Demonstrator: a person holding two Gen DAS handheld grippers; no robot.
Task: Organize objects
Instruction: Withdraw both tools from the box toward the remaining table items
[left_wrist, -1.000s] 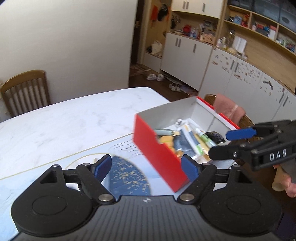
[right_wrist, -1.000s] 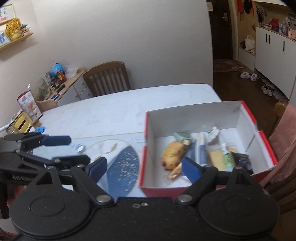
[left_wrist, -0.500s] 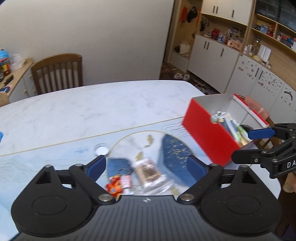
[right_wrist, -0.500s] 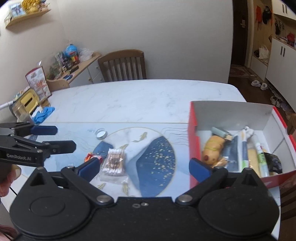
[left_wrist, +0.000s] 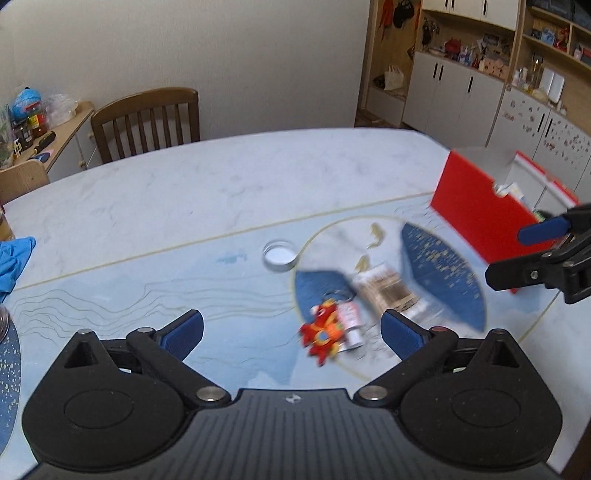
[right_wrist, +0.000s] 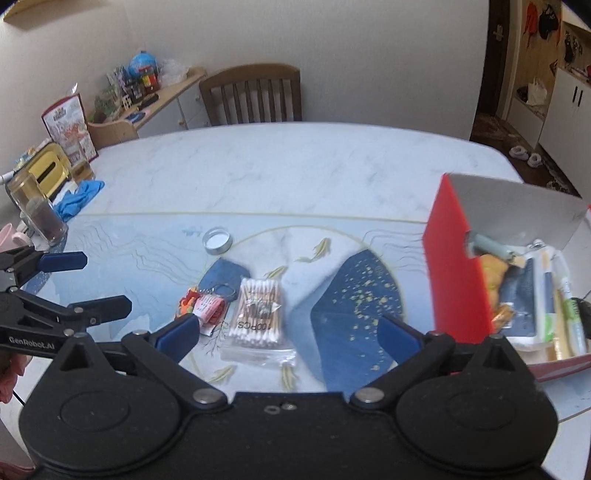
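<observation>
The left gripper (left_wrist: 291, 328) has its 2 blue-padded fingers (left_wrist: 183, 332) spread wide, and the jaws are opening; nothing is gripped, though a red and orange keychain charm (left_wrist: 322, 332) lies on the worktop in the gap between them. The right gripper (right_wrist: 288, 328) is also fully spread and holds nothing, hovering above a clear bag of cotton swabs (right_wrist: 258, 314). In the left view this bag is blurred.

The charm lies just beside the swab bag, on its left in both views, with a small white and red tag touching it. A round silver metal lid (right_wrist: 217, 240) sits farther back on the pale blue patterned mat (right_wrist: 147, 258), apart from the swabs. To the right stands an open red cardboard box with a white inside (right_wrist: 456, 269), holding several tubes, a yellow item and other small things.

Beyond, the white marble worktop (right_wrist: 277, 166) reaches a brown wooden chair (right_wrist: 255, 96). A crumpled blue glove (right_wrist: 77, 195) lies at the left edge.
</observation>
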